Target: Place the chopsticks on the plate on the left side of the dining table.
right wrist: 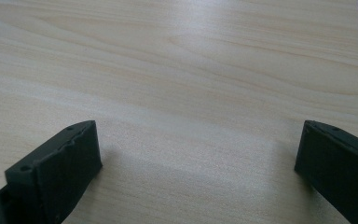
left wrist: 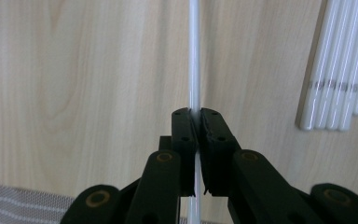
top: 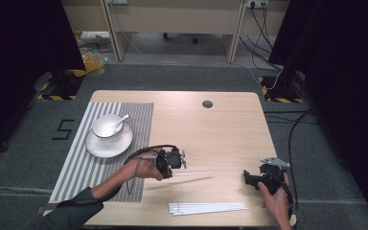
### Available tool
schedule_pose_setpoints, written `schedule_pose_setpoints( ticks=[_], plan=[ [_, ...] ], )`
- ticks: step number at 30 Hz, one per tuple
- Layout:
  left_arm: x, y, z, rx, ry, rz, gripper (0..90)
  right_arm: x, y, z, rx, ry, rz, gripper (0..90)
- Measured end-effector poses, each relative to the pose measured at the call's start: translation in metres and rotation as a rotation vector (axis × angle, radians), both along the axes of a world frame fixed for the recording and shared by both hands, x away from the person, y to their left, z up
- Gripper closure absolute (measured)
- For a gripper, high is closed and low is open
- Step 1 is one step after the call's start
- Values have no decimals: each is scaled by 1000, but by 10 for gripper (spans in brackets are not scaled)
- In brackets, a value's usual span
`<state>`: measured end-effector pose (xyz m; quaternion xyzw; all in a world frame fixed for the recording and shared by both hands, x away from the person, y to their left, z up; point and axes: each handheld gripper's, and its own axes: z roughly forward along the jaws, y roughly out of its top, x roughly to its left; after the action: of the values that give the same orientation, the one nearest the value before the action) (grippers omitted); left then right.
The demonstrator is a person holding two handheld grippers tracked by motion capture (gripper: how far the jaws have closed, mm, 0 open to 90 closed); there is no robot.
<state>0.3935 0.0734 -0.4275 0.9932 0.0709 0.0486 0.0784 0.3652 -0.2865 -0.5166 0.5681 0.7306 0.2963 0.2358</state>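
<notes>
Pale wooden tabletop point(top: 220, 124): a white straw point(top: 194, 173) is clamped level in the left gripper point(top: 175, 160), pointing rightward above the wood; the right gripper point(top: 254, 178) is held wide apart.

A thin white straw point(top: 194, 173), long and straight, is held nearly level above the light wooden table, clamped at one end, while a bundle of similar white straws point(top: 206, 208) is laid side by side near the table's front edge.

Grey carpet floor point(top: 182, 76), black curtains point(top: 19, 43) both sides, desk point(top: 172, 19) behind.
</notes>
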Motion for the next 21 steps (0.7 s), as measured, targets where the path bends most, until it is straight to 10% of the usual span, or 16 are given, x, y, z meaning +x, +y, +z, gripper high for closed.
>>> schedule_pose_setpoints(
  ticks=[21],
  plan=[
    [21, 102, 22, 15, -39, 188, 842, 0, 0, 0, 1, 0, -2, 2]
  ],
)
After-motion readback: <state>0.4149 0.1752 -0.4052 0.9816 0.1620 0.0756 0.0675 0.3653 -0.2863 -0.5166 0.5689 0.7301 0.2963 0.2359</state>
